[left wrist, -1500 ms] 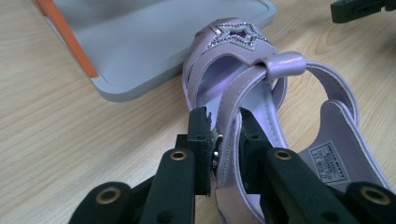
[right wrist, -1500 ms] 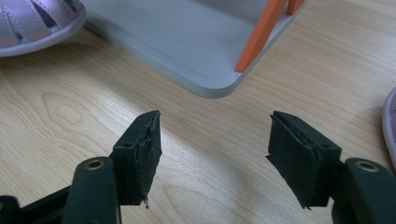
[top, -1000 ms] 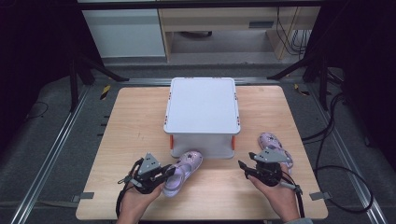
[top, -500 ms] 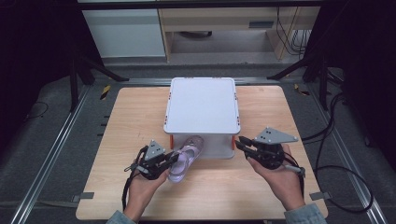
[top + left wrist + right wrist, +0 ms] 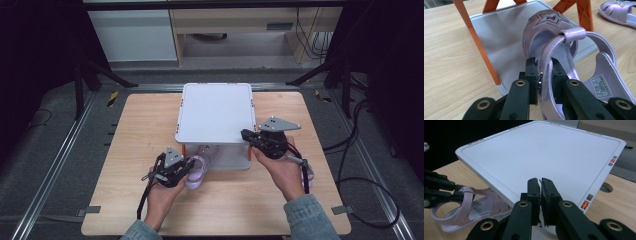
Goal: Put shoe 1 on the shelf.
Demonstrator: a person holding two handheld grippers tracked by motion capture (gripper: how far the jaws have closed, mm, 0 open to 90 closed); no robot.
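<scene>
My left gripper is shut on the heel strap of a lilac sandal. The sandal's star-patterned toe rests on the grey lower plate of a small rack with orange legs. The rack's white top covers the toe in the high view. Over the top's near right corner my right gripper is shut with nothing between its pads. In the right gripper view, the held sandal and the left gripper appear at the lower left.
A second lilac sandal lies on the wooden table to the right of the rack, partly behind the right forearm. Cables trail off the table's right side. Metal rails run along the table's left and right edges.
The left gripper carried the sandal forward, toe first, under the rack. The right gripper rose away from the second sandal and moved forward and left to the rack's near right corner.
</scene>
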